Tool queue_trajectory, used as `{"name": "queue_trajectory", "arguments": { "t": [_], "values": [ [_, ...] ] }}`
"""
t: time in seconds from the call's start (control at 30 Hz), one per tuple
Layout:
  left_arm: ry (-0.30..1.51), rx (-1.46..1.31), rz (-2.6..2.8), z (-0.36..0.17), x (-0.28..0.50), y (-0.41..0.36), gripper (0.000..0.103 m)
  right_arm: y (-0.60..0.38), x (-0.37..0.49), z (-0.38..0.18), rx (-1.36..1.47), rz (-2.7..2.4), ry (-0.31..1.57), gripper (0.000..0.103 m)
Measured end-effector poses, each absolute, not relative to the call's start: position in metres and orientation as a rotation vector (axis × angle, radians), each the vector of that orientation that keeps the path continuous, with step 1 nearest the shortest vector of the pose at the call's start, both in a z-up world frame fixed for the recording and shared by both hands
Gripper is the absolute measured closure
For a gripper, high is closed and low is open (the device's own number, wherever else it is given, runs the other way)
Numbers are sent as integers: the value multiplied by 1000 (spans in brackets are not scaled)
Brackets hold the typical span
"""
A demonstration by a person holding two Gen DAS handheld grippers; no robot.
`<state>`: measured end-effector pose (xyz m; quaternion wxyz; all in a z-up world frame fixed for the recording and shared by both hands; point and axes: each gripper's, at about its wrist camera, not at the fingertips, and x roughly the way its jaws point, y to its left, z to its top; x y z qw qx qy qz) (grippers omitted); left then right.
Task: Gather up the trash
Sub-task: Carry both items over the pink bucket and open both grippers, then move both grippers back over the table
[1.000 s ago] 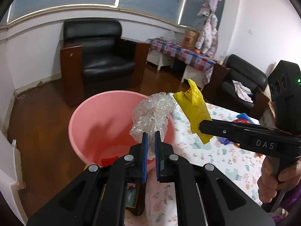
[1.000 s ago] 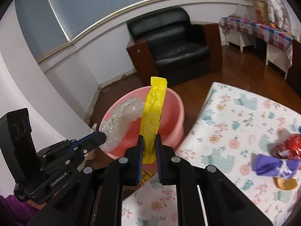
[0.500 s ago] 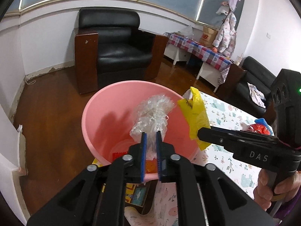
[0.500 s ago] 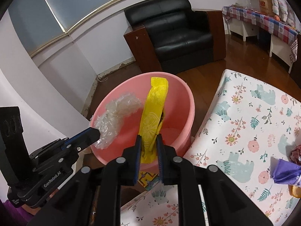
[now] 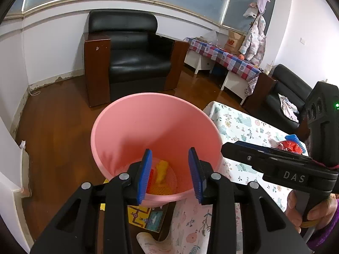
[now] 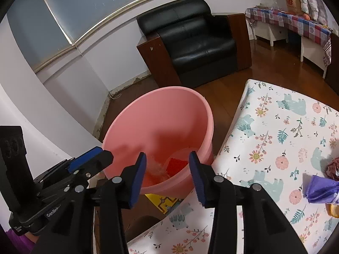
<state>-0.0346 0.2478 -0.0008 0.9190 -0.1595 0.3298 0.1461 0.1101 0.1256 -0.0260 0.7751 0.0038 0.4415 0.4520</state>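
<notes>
A pink bucket [image 5: 131, 131] stands on the floor beside the table; it also shows in the right wrist view [image 6: 161, 114]. My left gripper [image 5: 170, 173] is open and empty above the bucket's near rim. My right gripper [image 6: 167, 175] is open and empty above the same rim. A yellow wrapper [image 5: 161, 171] and red trash [image 6: 177, 165] lie at the bucket's bottom, with clear plastic [image 6: 155, 168] beside them. More trash lies on the table: a purple wrapper [image 6: 320, 190] and a red one [image 5: 290, 146].
The table with a floral cloth [image 6: 281, 139] is to the right of the bucket. A black armchair [image 5: 129, 61] stands behind on the wooden floor. A yellow box [image 5: 146, 216] lies under the bucket's near side. A white wall [image 6: 38, 114] is at the left.
Both grippers have opened. The clear plastic left the left gripper and the yellow wrapper left the right gripper; both now lie in the bucket.
</notes>
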Motion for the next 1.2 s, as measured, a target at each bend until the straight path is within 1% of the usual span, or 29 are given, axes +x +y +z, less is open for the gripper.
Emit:
{"name": "queue_trajectory", "arguments": {
  "t": [0.1,0.27,0.33,0.4,0.8,1.2],
  "values": [
    [677,-326,291,1,-35,245,67,120,106,-23,11,980,947,58],
    [670,-316,276,5,-36,236,67,107,97,-16,8,978,926,57],
    [669,-313,264,7,-36,232,67,101,94,-12,8,977,915,54],
    [666,-304,252,9,-36,228,67,93,90,-8,13,972,903,52],
    [654,-252,147,19,-29,192,67,32,73,8,52,900,854,52],
    [700,-158,11,12,-8,137,67,-56,68,-5,128,747,865,52]
  ]
}}
